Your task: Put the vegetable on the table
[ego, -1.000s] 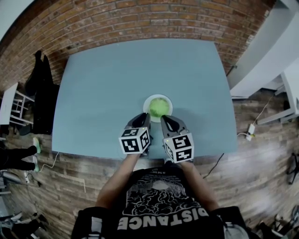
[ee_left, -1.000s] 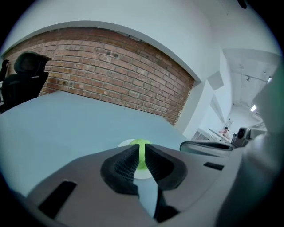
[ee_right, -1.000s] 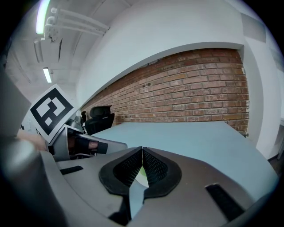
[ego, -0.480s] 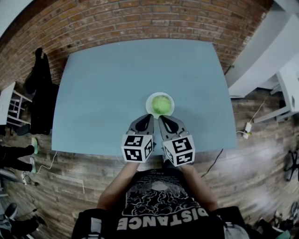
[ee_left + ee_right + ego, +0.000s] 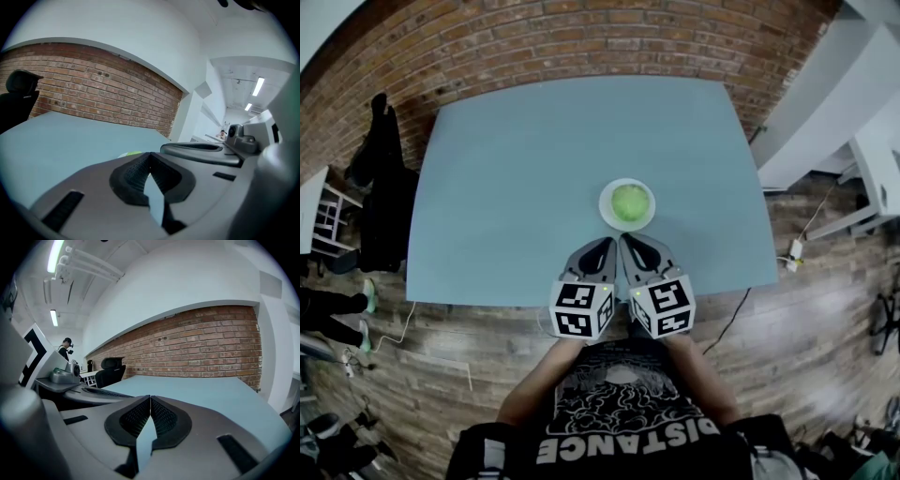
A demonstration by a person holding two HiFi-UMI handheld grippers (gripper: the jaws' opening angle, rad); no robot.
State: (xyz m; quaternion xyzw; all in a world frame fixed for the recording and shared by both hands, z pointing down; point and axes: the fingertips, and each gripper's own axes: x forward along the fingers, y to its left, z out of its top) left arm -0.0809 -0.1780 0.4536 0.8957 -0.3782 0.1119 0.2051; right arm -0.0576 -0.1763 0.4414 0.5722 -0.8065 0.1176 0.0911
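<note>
Seen from the head view, looking steeply down, a pale blue tabletop [image 5: 534, 159] stands against a brick wall [image 5: 581, 37] on a wooden floor [image 5: 806, 319]. A round green vegetable [image 5: 629, 202], perhaps a small cabbage though it is too far off to be sure, sits on a white plate [image 5: 605, 206] a little right of the tabletop's middle, toward the near side. The person's bare forearms reach forward, holding the left tongs [image 5: 604, 249] and the right tongs [image 5: 632, 246] side by side across the near edge. Their tips point at the plate and stop just short of it.

In the left gripper view, the left tongs [image 5: 150, 159] are closed. Their ribbed black pads meet at the tips with nothing held, and bare tabletop [image 5: 70, 140] shows through the gap below. A sliver of the green vegetable [image 5: 133, 153] peeps over the top of the left jaw. The right tongs [image 5: 201, 149] lie close alongside at the right.

In the right gripper view, the right tongs [image 5: 150, 401] are likewise closed and empty, pads touching. Beyond them the tabletop [image 5: 201, 390] runs to the brick wall [image 5: 197, 348], with a black office chair [image 5: 110, 369] at the far left corner.
</note>
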